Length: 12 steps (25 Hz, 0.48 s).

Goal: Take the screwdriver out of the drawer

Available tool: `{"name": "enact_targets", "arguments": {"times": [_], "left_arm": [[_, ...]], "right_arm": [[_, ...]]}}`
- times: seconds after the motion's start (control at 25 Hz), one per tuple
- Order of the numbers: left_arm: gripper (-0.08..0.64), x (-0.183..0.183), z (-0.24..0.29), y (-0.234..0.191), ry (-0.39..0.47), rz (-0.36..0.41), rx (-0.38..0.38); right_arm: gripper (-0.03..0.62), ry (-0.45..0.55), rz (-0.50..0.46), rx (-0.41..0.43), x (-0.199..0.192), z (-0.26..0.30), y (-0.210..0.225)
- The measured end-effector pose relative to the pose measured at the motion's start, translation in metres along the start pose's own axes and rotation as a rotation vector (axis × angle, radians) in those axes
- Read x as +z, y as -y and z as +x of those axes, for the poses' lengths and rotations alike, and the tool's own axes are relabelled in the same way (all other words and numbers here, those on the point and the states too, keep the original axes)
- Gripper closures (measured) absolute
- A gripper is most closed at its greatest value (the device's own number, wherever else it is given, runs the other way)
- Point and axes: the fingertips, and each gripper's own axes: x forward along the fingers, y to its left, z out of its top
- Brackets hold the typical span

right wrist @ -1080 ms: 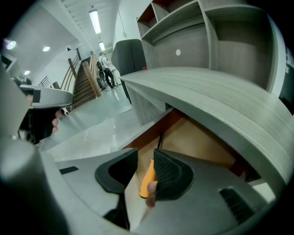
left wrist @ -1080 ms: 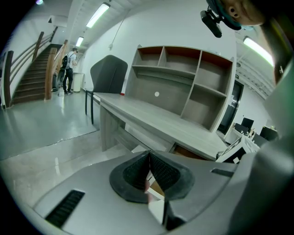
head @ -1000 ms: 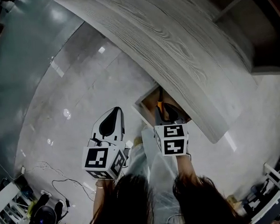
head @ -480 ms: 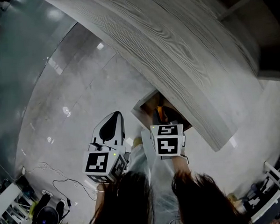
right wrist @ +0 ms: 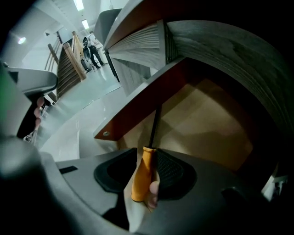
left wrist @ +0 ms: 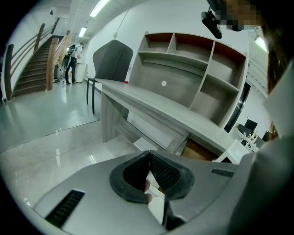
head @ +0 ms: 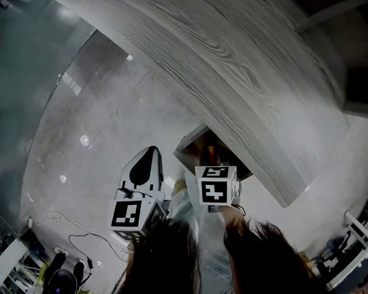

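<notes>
My right gripper point(right wrist: 149, 153) is shut on the screwdriver's orange handle point(right wrist: 141, 174). Its black shaft point(right wrist: 155, 128) points up and away over the open drawer point(right wrist: 202, 119), whose tan bottom and red-brown side wall show behind it. In the head view the right gripper point(head: 212, 157) sits at the mouth of the drawer point(head: 187, 143) under the grey wood desk point(head: 229, 67), and a bit of the orange screwdriver point(head: 210, 150) shows there. My left gripper point(head: 149, 152) hangs to the left over the floor, jaws shut with nothing between them point(left wrist: 149, 155).
The desk's edge overhangs the drawer closely. The glossy grey floor point(head: 96, 117) spreads to the left. Cables and gear point(head: 62, 279) lie at the lower left. In the left gripper view, a shelf unit point(left wrist: 193, 73) stands on the desk, a chair point(left wrist: 110, 62) beyond it.
The head view has drifted a little. My right gripper has stayed at the drawer's mouth, shut on the screwdriver. The left gripper has hardly moved.
</notes>
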Motion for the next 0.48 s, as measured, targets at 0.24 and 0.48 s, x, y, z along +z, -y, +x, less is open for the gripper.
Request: {"name": "enact_targets", "arguments": {"times": [0.24,0.48], "left_arm": [[0.541,0.004,0.01,-0.006,-0.001,-0.013,0.007],[0.541,0.003,0.011,-0.007,-0.006,-0.026,0.018]], "right_arm": [[0.469,-0.023,-0.019,-0.09,0.001,0.004,0.007],[0.488,-0.016,0.02,-0.137,0.0,0.004,0.012]]}}
